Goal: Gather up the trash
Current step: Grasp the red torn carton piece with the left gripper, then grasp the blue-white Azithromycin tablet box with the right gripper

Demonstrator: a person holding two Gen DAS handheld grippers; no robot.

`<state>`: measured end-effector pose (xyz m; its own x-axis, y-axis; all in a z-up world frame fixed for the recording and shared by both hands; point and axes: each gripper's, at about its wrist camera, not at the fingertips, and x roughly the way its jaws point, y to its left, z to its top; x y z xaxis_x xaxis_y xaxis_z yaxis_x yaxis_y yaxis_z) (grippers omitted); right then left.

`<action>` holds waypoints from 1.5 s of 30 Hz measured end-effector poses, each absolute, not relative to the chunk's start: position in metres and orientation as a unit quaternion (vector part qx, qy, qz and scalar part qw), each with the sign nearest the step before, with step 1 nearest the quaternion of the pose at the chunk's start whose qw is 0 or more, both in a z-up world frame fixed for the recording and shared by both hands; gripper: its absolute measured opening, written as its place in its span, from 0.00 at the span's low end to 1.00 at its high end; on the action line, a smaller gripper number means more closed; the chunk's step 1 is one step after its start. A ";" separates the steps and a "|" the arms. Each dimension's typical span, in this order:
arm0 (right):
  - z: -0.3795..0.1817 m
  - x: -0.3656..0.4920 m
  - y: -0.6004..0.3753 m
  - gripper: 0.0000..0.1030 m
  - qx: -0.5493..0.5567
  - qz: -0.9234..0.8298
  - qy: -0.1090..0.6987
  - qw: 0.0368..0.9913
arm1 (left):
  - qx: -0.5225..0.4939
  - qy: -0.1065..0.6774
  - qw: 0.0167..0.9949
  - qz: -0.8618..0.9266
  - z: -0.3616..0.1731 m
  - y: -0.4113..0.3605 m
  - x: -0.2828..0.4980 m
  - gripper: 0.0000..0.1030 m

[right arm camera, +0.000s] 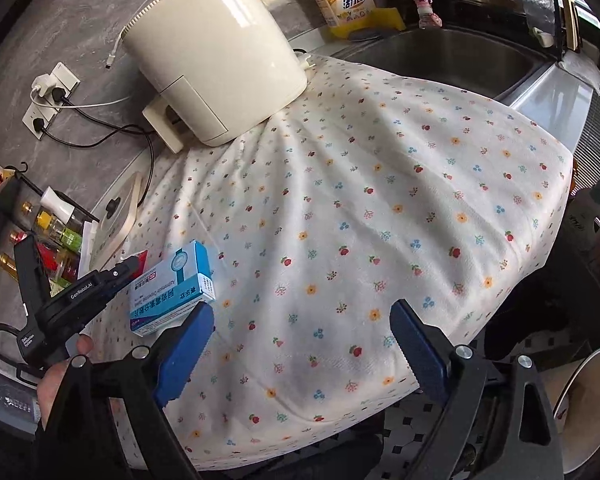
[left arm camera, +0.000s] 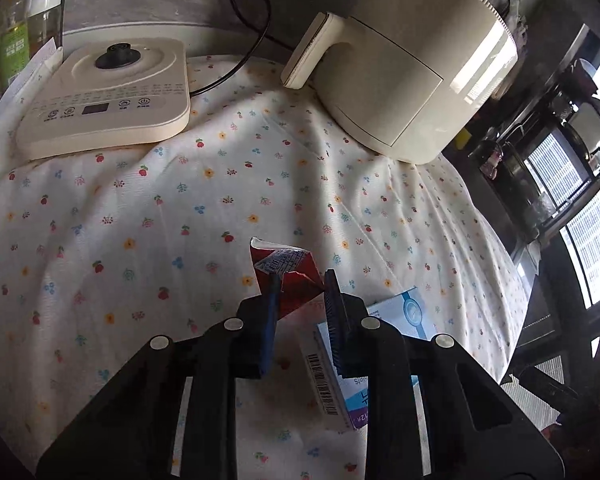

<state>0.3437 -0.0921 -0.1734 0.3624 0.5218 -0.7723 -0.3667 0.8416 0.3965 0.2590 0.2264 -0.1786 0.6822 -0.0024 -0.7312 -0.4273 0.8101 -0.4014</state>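
Two pieces of trash lie on the bench under a white floral cloth: a crumpled red paper wrapper and, just beside it, a blue-and-white cardboard medicine box. The left tool has its blue pads narrowed around the red wrapper, both touching its crumpled sides, so it is clamped on it. The right tool stands with its pads wide apart over bare cloth, its left pad near the box's corner, holding nothing. A cream air fryer and a cream kettle base sit farther back on the cloth.
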 end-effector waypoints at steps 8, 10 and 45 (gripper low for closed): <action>-0.182 0.335 -0.039 0.74 0.045 0.346 0.517 0.781 | -0.293 0.372 0.868 0.147 -0.177 0.235 0.220 0.22; -0.185 0.332 -0.022 0.74 0.035 0.366 0.523 0.769 | -0.296 0.370 0.867 0.156 -0.177 0.236 0.210 0.22; -0.203 0.371 0.151 0.92 -0.109 0.366 0.525 0.760 | -0.307 0.363 0.858 0.196 -0.183 0.283 0.184 0.22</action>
<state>0.3712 0.1510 -0.2030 0.1796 0.4419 -0.8789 -0.6717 0.7078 0.2186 0.1842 0.2828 -0.1827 0.6600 0.1134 -0.7426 -0.5583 0.7355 -0.3839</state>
